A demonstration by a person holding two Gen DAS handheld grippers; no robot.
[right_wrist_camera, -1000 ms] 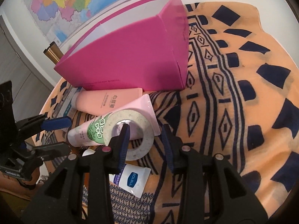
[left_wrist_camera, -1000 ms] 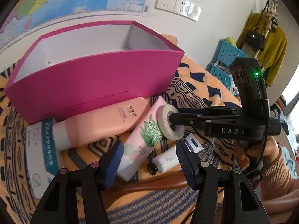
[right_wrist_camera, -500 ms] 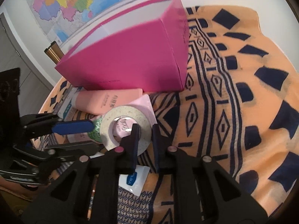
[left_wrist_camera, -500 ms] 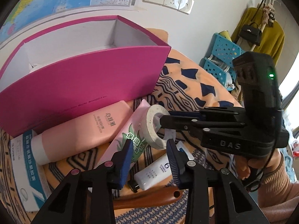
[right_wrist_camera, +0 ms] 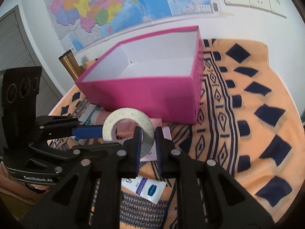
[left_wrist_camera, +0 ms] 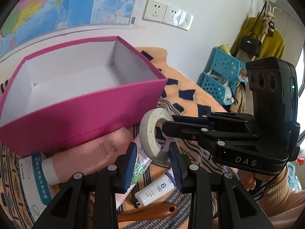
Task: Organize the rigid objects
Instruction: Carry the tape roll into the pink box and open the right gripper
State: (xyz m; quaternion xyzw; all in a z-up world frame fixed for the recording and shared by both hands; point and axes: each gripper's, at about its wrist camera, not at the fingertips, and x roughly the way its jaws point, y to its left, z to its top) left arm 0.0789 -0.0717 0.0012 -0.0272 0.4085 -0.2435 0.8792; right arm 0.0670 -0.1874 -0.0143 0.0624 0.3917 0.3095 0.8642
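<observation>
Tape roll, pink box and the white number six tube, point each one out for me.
tape roll [right_wrist_camera: 128, 118], right wrist view, on its flat top face.
pink box [left_wrist_camera: 82, 114], left wrist view, on its near outer wall.
white tube [left_wrist_camera: 158, 188], left wrist view, on its labelled body.

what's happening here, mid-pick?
Yes. The right claw is shut on the rim of the tape roll, holding it off the cloth in front of the empty pink box. The left claw, its jaws just narrowed, holds nothing. The tubes and the wooden brush handle lie on the cloth, not yet boxed.
</observation>
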